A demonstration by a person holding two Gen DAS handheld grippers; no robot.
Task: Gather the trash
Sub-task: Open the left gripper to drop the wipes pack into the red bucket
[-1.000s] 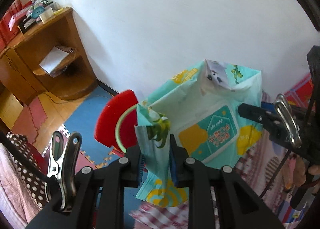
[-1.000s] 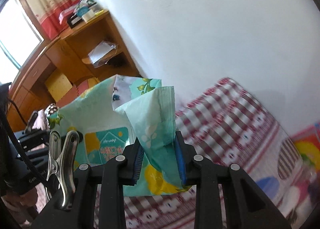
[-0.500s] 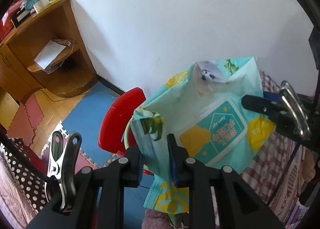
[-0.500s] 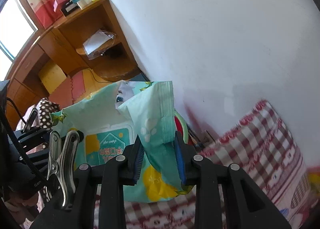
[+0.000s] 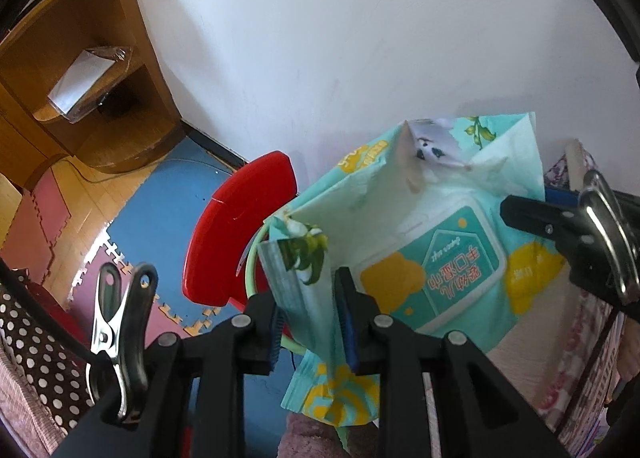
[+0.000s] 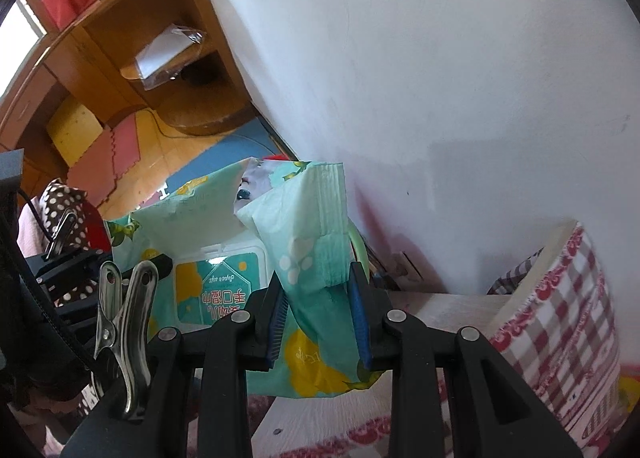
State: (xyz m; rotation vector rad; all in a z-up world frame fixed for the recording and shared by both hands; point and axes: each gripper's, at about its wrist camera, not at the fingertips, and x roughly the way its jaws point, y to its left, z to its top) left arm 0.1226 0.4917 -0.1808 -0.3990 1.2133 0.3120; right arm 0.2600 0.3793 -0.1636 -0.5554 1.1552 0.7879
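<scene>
presently: wipes pack, empty-looking soft film, light, crinkly, slippery; stiff only at its lid. held stretched between both grippers, above the red bin. left gripper opening on one edge seam; right gripper clamped on the other. best hold: the crimped seams.

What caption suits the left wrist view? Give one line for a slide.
Left gripper, jaws opening around a teal wipes pack above the red-lidded bin.

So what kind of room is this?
Probably a bedroom at home: a bed with a checked sheet, a wooden shelf unit against the white wall, and foam puzzle mats on the floor.
</scene>
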